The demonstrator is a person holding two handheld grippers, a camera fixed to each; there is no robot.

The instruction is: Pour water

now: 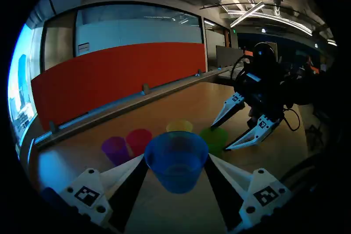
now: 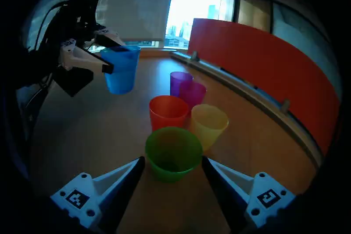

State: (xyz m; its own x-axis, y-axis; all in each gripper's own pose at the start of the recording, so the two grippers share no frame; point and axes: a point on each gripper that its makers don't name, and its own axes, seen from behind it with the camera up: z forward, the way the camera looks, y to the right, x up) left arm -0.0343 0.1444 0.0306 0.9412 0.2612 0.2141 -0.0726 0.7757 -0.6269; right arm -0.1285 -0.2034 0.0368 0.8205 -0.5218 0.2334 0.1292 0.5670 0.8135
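Between the fingers of the left gripper [image 1: 175, 157] stands a blue cup [image 1: 177, 163], upright, with its mouth up and its long axis vertical. It is see-through plastic, wider at the rim than at the bottom. Both fingers press on its sides, and in the right gripper view it hangs above the table [image 2: 87, 137], far on the left. Near, the right gripper [image 2: 172, 160] has one finger on each side of a green cup [image 2: 173, 153], which stands upright on the table. I cannot tell if the fingers touch it. Four other cups [image 2: 168, 111] stand just behind it.
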